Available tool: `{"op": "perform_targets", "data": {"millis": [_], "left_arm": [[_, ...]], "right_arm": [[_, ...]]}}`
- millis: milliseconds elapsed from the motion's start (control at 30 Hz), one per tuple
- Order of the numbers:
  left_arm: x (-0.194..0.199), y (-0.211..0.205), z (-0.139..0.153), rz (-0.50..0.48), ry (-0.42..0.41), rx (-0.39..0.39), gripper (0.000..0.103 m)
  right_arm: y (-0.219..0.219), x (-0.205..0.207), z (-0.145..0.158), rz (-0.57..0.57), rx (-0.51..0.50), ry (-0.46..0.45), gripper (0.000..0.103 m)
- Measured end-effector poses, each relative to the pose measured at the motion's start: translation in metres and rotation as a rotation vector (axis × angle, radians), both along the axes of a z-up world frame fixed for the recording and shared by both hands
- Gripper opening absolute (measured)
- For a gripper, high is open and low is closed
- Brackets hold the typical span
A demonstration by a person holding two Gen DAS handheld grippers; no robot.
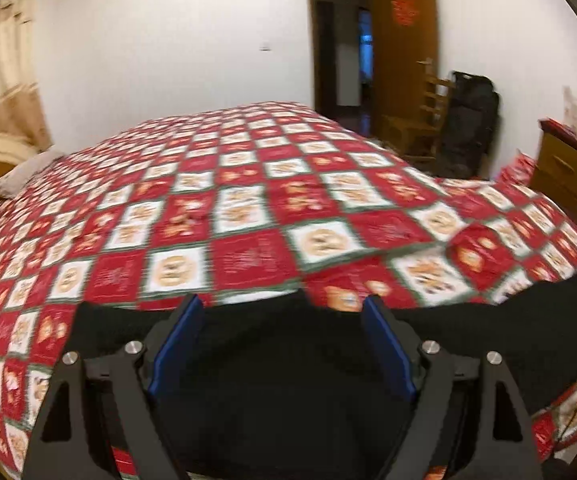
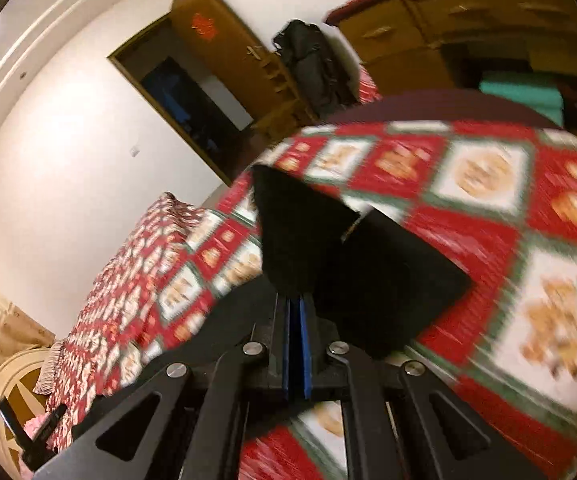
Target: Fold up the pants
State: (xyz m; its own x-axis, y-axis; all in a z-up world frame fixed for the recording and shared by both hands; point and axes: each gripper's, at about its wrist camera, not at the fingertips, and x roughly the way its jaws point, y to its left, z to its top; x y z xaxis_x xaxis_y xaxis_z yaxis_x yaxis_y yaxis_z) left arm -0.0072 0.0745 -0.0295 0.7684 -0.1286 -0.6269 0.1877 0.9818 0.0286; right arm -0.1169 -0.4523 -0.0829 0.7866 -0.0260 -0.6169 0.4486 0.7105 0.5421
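Black pants are spread on the quilted bed, mid-fold: a raised corner is clamped in the right gripper, while the left gripper is held above them, jaws apart.

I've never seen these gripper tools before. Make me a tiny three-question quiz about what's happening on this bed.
1. True or false: the left gripper is open above the black pants.
2. The right gripper is: A) wide open, B) shut on the pants, C) resting on the dresser.
3. What pattern is the bedspread?

Key: 1 true. 2 B. 3 red and white checks with green borders.
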Motion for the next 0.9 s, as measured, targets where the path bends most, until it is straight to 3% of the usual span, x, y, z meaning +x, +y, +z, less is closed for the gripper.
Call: {"op": "perform_targets", "data": {"millis": [200,300,333,367,433,533,633,700,833,900], "left_arm": [[-0.013,-0.037,-0.008,-0.073,0.017,0.022,0.084],[-0.019,-0.047,-0.016,-0.107,0.044,0.038,0.084],[-0.02,-0.05,-0.019,-0.113,0.051,0.045,0.084],[-0.02,-0.051,-0.022,-0.118,0.058,0.051,0.084],[-0.018,-0.055,-0.025,-0.121,0.068,0.055,0.084],[-0.013,-0.066,-0.025,-0.139,0.08,0.052,0.084],[-0.015,-0.081,-0.02,-0.168,0.055,0.052,0.084],[-0.016,-0.091,-0.02,-0.19,0.06,0.045,0.084],[-0.013,-0.107,-0.025,-0.21,0.077,0.045,0.084],[-0.011,-0.119,-0.031,-0.228,0.094,0.045,0.084]], "right_arm": [[-0.019,-0.018,-0.033,0.002,0.109,0.062,0.006],[-0.031,-0.036,-0.014,-0.08,0.033,0.148,0.014],[-0.033,-0.042,-0.005,-0.105,-0.008,0.139,0.024],[-0.034,-0.047,0.009,-0.126,-0.072,0.113,0.043],[-0.033,-0.043,0.036,-0.14,-0.233,0.043,0.071],[-0.04,-0.003,0.043,-0.002,-0.29,0.053,0.072],[-0.045,0.052,0.027,0.091,-0.347,0.197,0.047],[-0.053,0.078,0.014,0.132,-0.334,0.276,0.045],[-0.051,0.093,-0.01,0.188,-0.343,0.375,0.045],[-0.042,0.089,-0.013,0.187,-0.371,0.379,0.039]]}}
